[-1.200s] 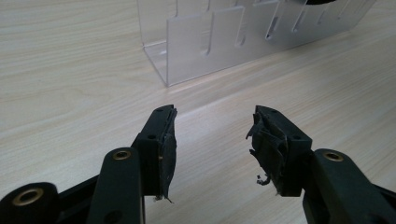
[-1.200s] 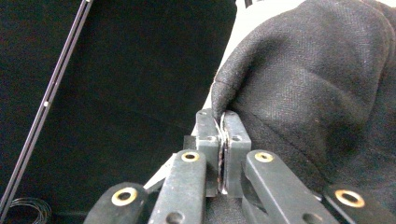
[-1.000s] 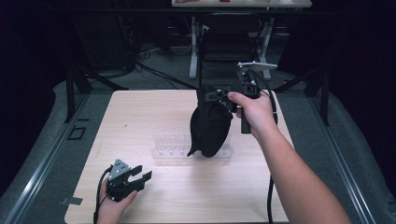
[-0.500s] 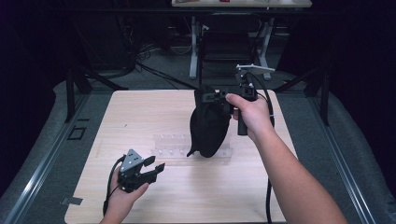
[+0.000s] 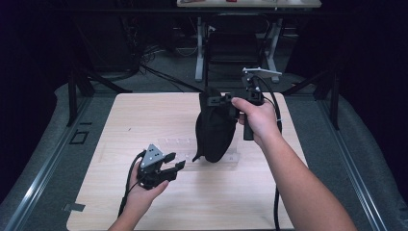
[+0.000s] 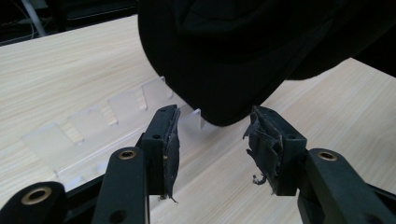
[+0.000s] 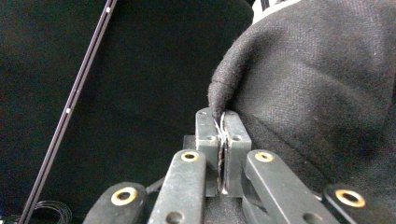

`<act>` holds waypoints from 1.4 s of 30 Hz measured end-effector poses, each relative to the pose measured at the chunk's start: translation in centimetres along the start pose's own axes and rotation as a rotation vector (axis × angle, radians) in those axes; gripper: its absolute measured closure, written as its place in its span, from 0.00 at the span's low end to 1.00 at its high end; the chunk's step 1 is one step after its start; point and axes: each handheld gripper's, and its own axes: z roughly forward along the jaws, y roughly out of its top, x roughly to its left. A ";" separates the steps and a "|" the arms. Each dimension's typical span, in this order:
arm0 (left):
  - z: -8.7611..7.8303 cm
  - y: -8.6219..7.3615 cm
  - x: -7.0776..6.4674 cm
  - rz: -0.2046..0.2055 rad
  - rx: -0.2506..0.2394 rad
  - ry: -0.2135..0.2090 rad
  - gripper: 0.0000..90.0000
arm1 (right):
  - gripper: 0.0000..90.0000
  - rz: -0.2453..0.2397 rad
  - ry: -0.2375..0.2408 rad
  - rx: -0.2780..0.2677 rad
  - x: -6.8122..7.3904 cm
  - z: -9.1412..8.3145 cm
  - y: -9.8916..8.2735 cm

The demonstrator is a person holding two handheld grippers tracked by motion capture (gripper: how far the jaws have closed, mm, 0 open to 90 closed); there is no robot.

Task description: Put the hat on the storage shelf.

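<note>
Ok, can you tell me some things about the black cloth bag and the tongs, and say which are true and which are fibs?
1. The right tongs are pinched shut on the edge of the black cloth bag. True.
2. The left tongs are squeezing the bag. False: their jaws stand apart, just closing a little, with nothing between them; the bag's bottom hangs just beyond their tips.
3. A clear plastic tray with little compartments lies on the pale wooden table. True.
4. The bag lies flat on the table. False: it hangs down from the right tongs, its bottom end over the tray.
5. The bag is red. False: it is black.
</note>
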 end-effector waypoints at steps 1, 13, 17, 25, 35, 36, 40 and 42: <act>0.1 0.1 -0.1 0.003 -0.002 -0.001 0.59 | 0.98 0.000 0.002 0.003 0.0 0.1 0.0; 1.3 1.1 -1.5 0.027 0.007 -0.031 0.62 | 0.98 0.000 0.009 0.001 0.1 0.4 0.0; 1.9 1.2 -1.9 0.042 0.022 -0.038 0.68 | 0.98 -0.001 0.007 -0.008 0.2 0.6 -0.1; 3.0 1.0 -2.6 0.089 0.044 -0.002 0.85 | 0.97 -0.001 0.004 -0.011 0.3 0.5 -0.2; 2.9 0.7 -2.9 0.141 0.049 0.029 0.90 | 0.92 -0.016 0.016 -0.016 0.8 0.6 -0.4; 2.9 0.7 -2.9 0.149 0.049 0.032 0.90 | 0.92 -0.023 0.013 -0.020 0.9 0.6 -0.4; 2.9 0.6 -2.9 0.156 0.043 0.035 0.91 | 0.87 -0.041 0.004 -0.026 1.2 0.3 -0.7; 2.9 0.6 -2.8 0.161 0.042 0.036 0.91 | 0.86 -0.065 -0.004 -0.040 1.5 0.1 -0.9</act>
